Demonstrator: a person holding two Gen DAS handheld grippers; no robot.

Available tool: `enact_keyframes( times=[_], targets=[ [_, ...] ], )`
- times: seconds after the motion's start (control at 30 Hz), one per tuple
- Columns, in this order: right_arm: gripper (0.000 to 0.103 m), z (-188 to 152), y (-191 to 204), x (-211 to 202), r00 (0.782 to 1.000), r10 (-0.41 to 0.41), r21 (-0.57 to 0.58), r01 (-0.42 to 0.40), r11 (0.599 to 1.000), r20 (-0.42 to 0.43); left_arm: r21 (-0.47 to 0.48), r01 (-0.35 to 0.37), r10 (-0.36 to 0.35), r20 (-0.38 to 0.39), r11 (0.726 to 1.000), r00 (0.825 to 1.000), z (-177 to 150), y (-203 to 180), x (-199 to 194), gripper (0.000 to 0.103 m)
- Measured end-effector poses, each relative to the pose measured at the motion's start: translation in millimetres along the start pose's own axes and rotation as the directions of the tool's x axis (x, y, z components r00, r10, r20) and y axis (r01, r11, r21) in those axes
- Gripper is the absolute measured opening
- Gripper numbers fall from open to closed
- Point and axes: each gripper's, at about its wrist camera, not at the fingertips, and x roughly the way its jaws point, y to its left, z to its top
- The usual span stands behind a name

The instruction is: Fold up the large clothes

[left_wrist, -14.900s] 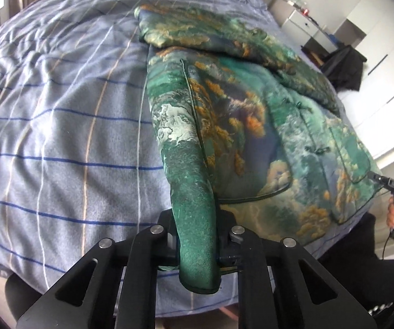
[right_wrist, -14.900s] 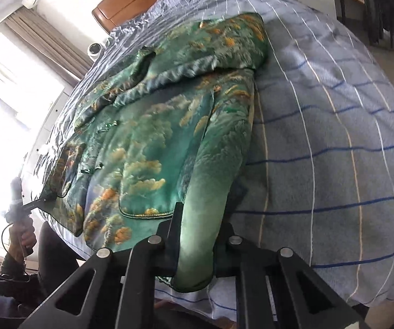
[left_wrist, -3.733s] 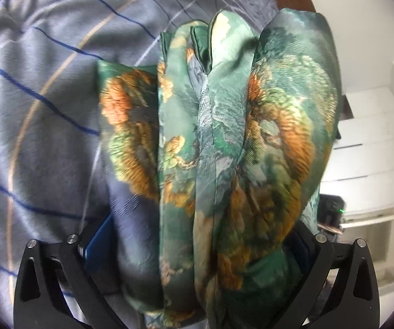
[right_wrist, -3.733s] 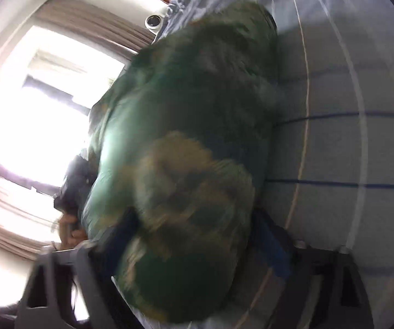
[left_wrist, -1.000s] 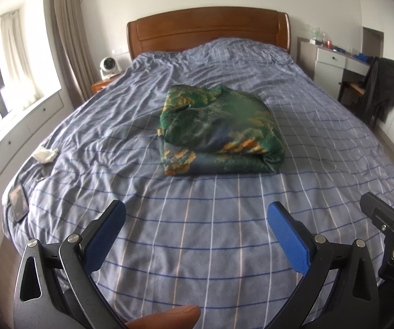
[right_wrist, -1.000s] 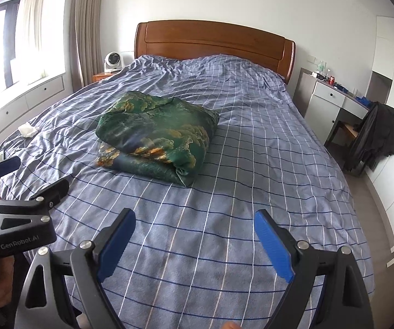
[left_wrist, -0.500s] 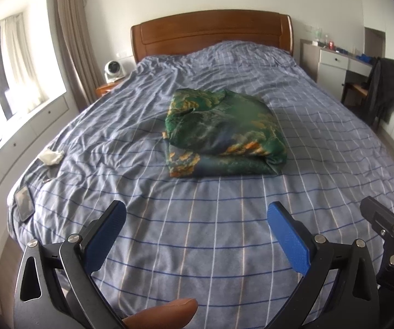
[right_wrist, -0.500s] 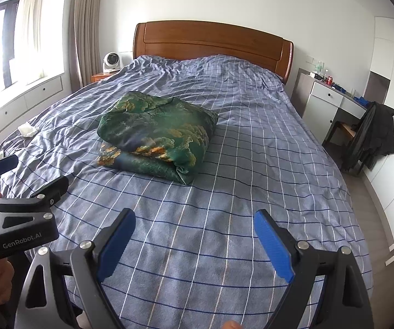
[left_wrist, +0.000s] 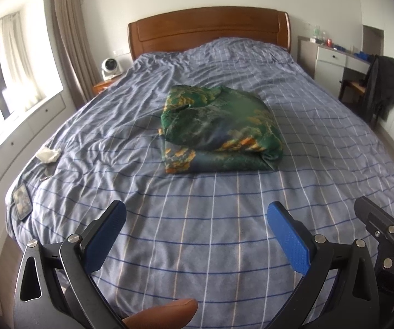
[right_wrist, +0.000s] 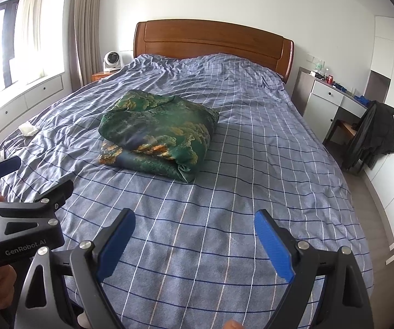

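A green garment with orange and gold pattern [left_wrist: 219,131] lies folded in a thick bundle on the middle of the bed [left_wrist: 197,233]; it also shows in the right wrist view [right_wrist: 158,134]. My left gripper [left_wrist: 197,213] is open and empty, held back above the foot of the bed, well short of the bundle. My right gripper [right_wrist: 194,219] is open and empty too, also back at the foot. The right gripper shows at the right edge of the left wrist view [left_wrist: 383,219]. The left gripper shows at the left of the right wrist view [right_wrist: 21,175].
The bed has a blue striped cover and a wooden headboard [left_wrist: 208,33]. A phone [left_wrist: 21,198] and a crumpled white tissue [left_wrist: 49,155] lie near its left edge. A white desk [right_wrist: 334,101] and a chair with a dark coat [right_wrist: 372,137] stand to the right.
Both grippers let go of the garment and pulled back to the foot of the bed. Over the last second the views have shifted only slightly; the bundle has not moved.
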Motion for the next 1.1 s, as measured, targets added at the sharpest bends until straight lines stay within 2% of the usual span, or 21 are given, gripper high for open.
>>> enact_keyframes(
  times=[0.5,1.1],
  targets=[
    [0.09,11.6,0.2,-31.6,0.999,0.036,0.007,-0.036,0.999,0.041,-0.008,-0.001,0.002,0.038,1.0,0.999,7.0,8.0,-28.7,0.103],
    [0.09,11.6,2.1,-31.0,0.999,0.032,0.001,-0.032,0.999,0.037,-0.022,-0.001,0.001,0.037,1.0,0.999,5.9,12.6,-33.3,0.103]
  ],
)
